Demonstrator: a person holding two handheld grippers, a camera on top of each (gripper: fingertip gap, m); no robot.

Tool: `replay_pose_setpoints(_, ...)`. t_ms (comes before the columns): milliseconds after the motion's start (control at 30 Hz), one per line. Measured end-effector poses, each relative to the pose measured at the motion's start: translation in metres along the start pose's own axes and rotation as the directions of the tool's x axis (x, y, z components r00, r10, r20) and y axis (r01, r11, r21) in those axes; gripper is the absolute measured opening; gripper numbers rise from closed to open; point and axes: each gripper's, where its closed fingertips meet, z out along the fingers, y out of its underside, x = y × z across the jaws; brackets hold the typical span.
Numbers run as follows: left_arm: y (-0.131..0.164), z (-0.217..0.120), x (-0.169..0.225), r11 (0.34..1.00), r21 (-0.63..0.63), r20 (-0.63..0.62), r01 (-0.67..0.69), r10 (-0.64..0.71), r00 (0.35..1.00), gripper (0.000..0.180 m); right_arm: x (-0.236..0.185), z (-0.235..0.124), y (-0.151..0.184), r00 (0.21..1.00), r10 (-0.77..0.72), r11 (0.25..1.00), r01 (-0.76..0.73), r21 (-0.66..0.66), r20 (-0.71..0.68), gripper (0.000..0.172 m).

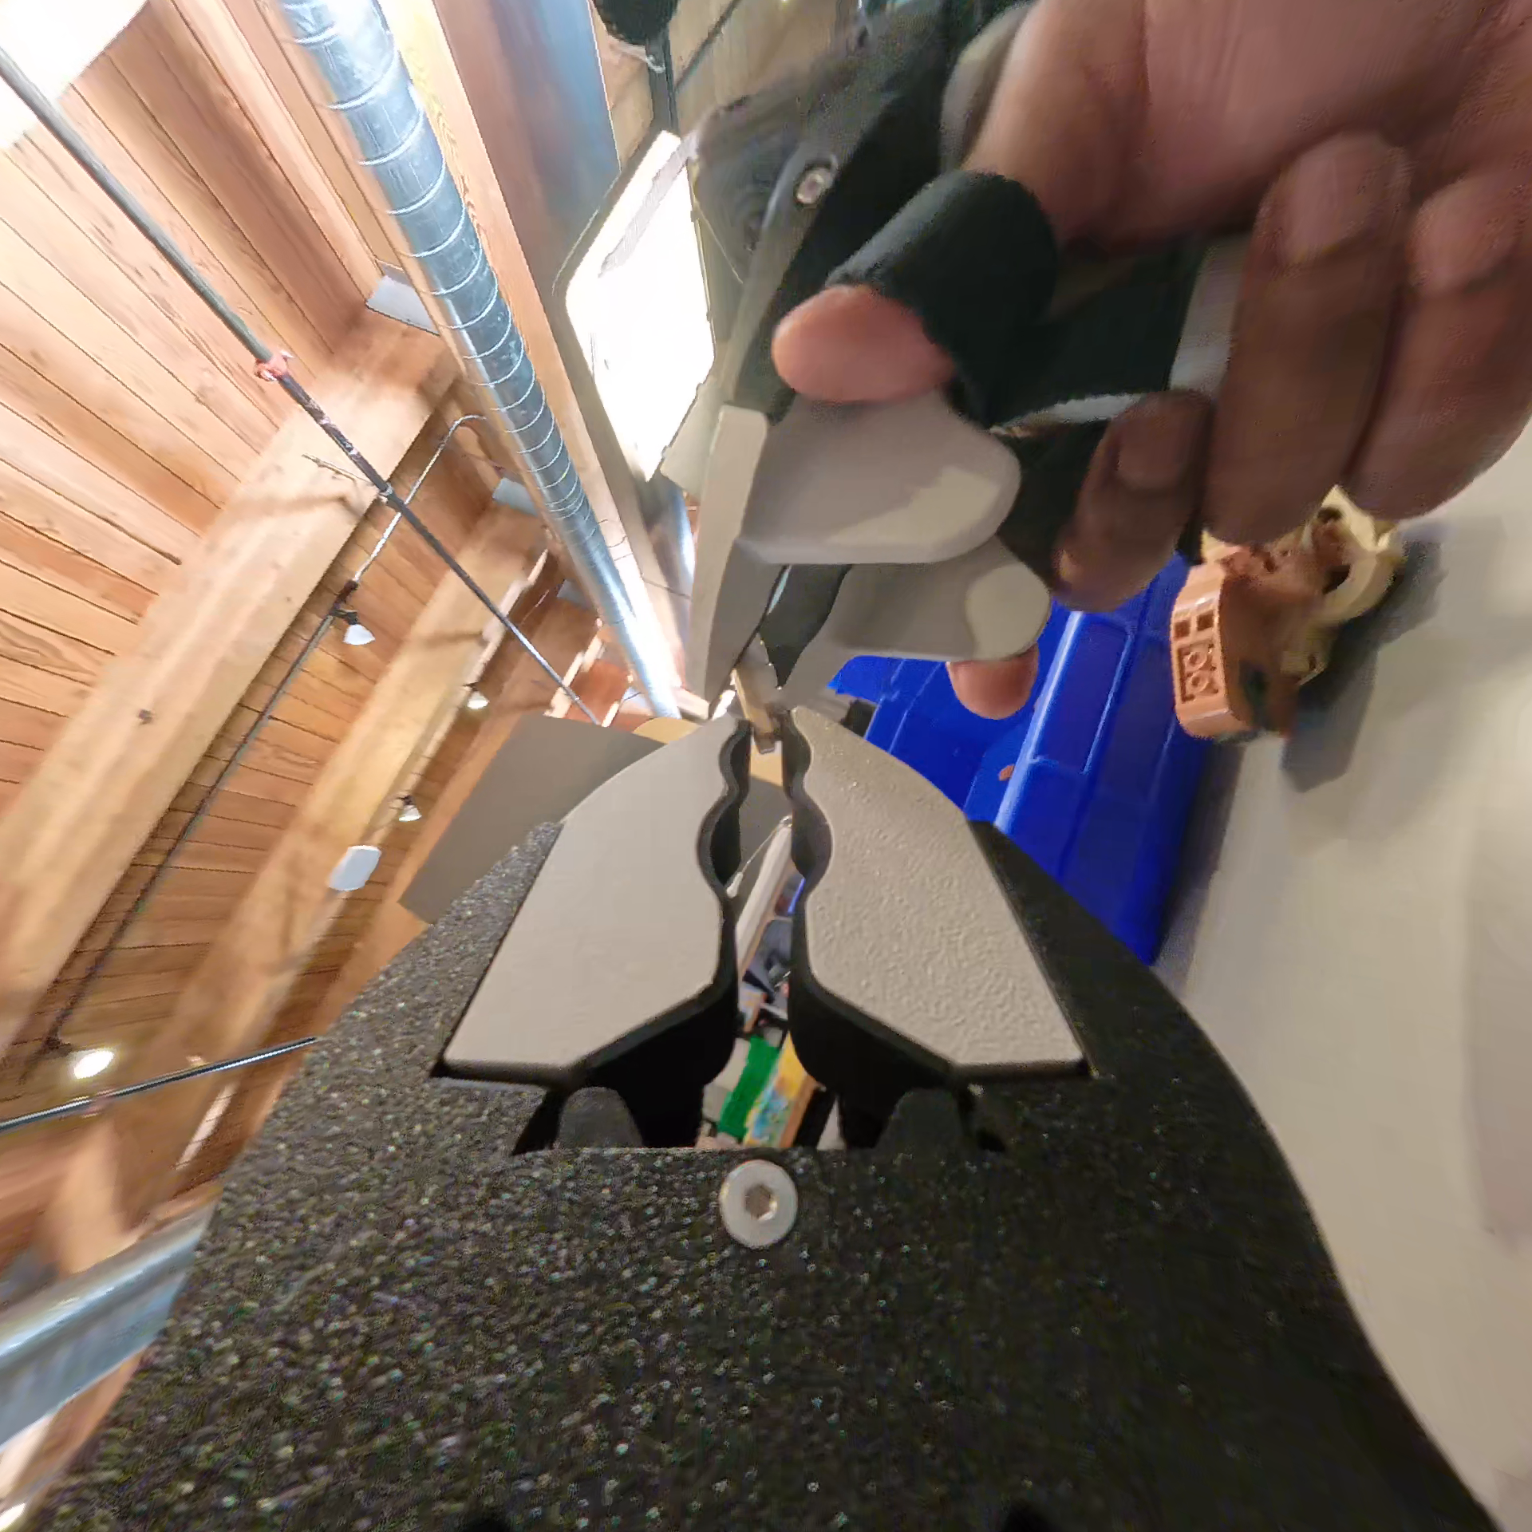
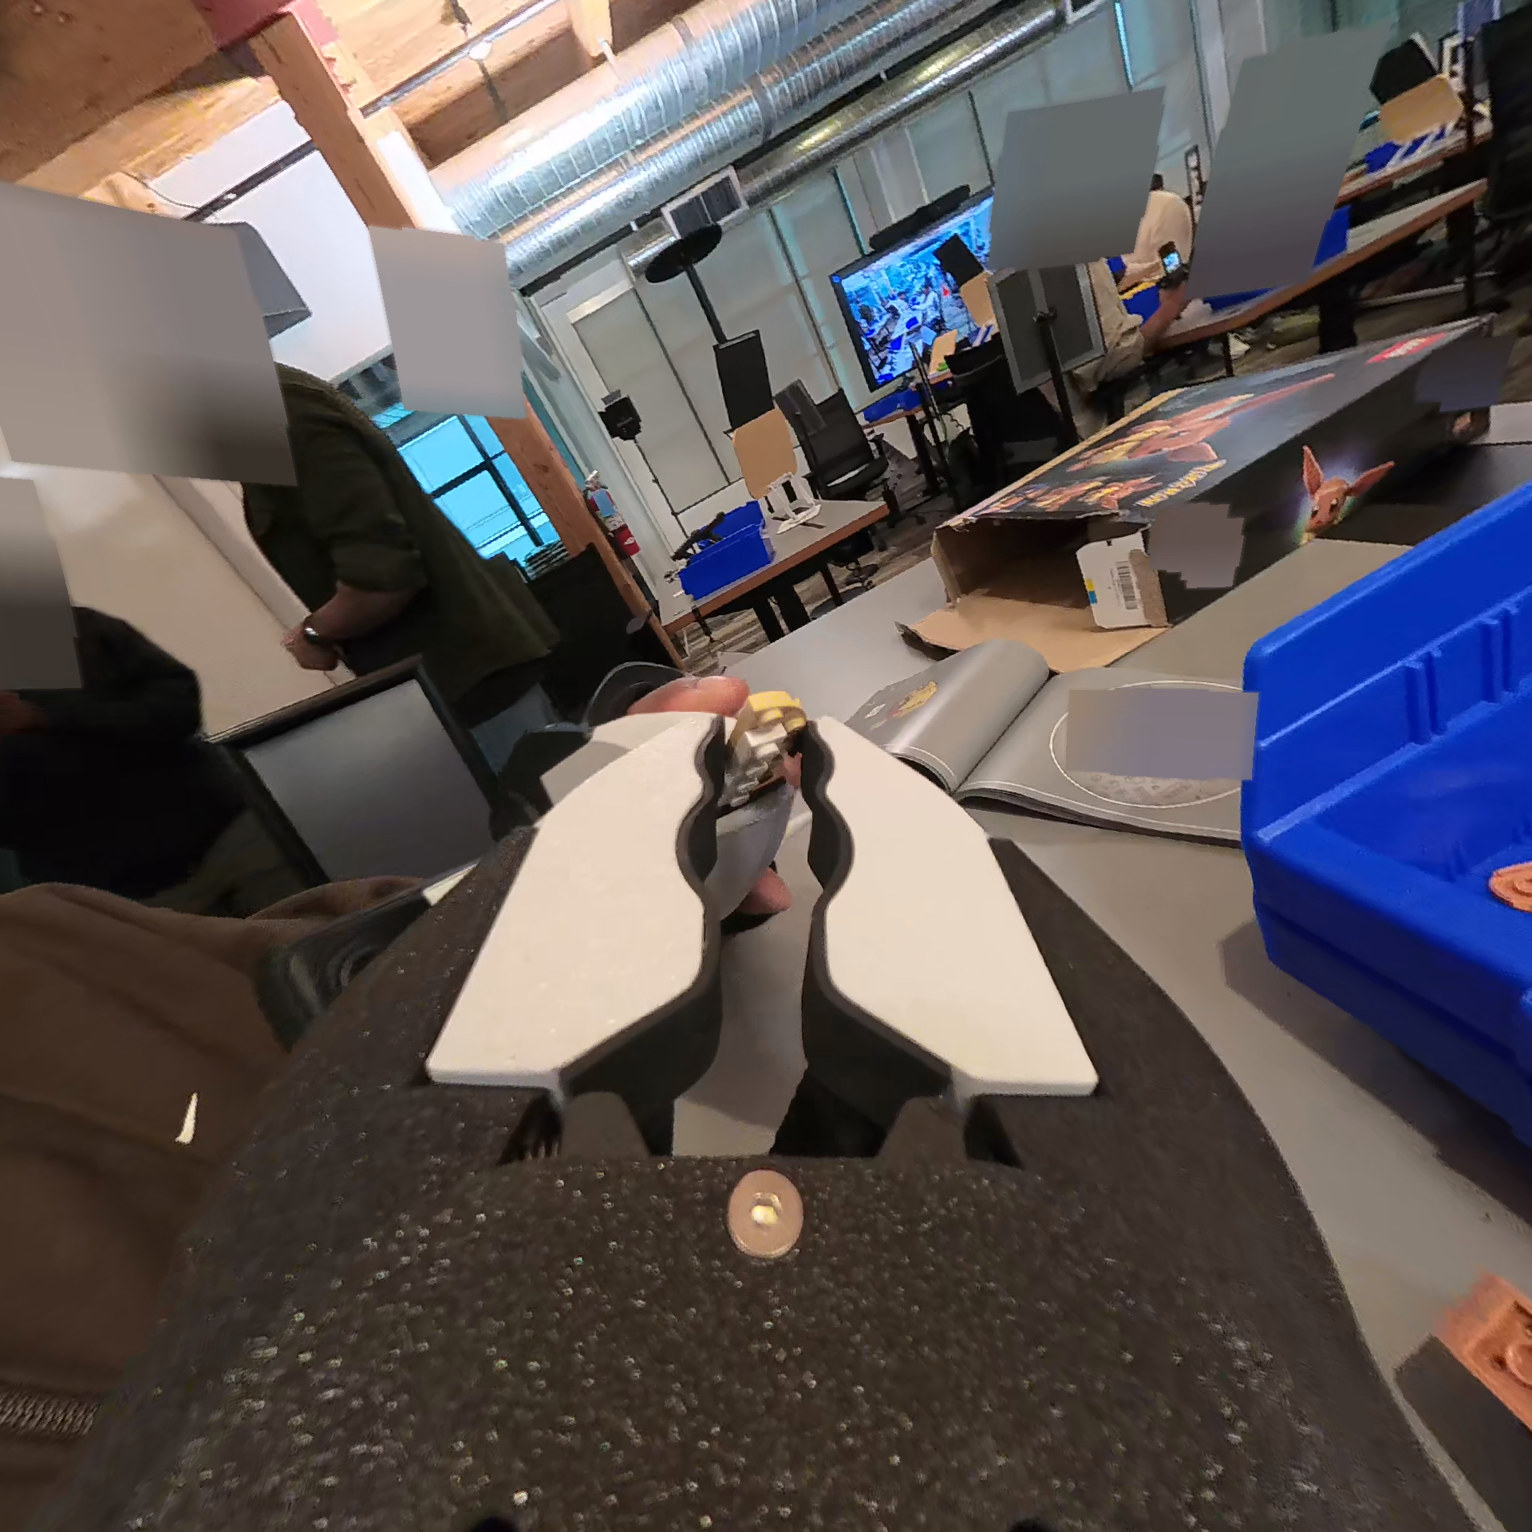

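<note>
My right gripper [image 2: 767, 734] is shut on a small brick piece [image 2: 758, 746], white with a yellow part on top, held in the air above the grey table [image 2: 1119, 953]. In the left wrist view, my left gripper [image 1: 761, 734] meets it tip to tip and is shut on the pale end of the same piece [image 1: 758, 723]. There the right gripper's grey fingers [image 1: 729, 580] come down from above, held by a hand in a black fingerless glove [image 1: 953, 273]. One grey finger of the left gripper [image 2: 746, 837] shows beyond my right fingertips, with a thumb [image 2: 696, 692] above it.
A blue bin [image 2: 1393, 787] stands at the right and also shows in the left wrist view [image 1: 1094, 787]. A brown and tan brick assembly [image 1: 1243, 638] lies on the table [image 1: 1368, 953]. An open booklet [image 2: 1078, 746], a torn cardboard box [image 2: 1202, 497], a brown brick [image 2: 1492, 1343] and people [image 2: 373, 539] at the left are nearby. My two grippers' fingertips are within a few centimetres of each other.
</note>
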Motion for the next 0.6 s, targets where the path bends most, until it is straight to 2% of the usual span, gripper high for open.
replay_pose_setpoints(133, 0.004, 0.000, 0.000, 0.995, -0.051, 0.009, -0.089, 0.090, 0.996, 0.006, 0.003, 0.000, 0.001, 0.999, -0.016, 1.000, 0.016, -0.012, -0.045, 0.017)
replay_pose_setpoints(233, 0.002, -0.002, -0.002, 0.995, -0.051, 0.016, -0.084, 0.085, 0.996, 0.006, 0.000, 0.001, 0.000, 0.997, -0.051, 0.999, 0.051, -0.014, -0.054, 0.018)
replay_pose_setpoints(467, -0.008, -0.003, -0.009, 0.980, -0.004, 0.018, 0.197, -0.197, 0.980, 0.005, -0.009, 0.001, -0.007, 0.995, -0.093, 0.993, 0.096, 0.062, -0.044, 0.023)
replay_pose_setpoints(600, -0.010, -0.003, -0.010, 0.954, 0.011, 0.010, 0.299, -0.299, 0.954, 0.005, -0.012, 0.004, -0.006, 0.993, -0.111, 0.990, 0.114, 0.082, -0.042, 0.021)
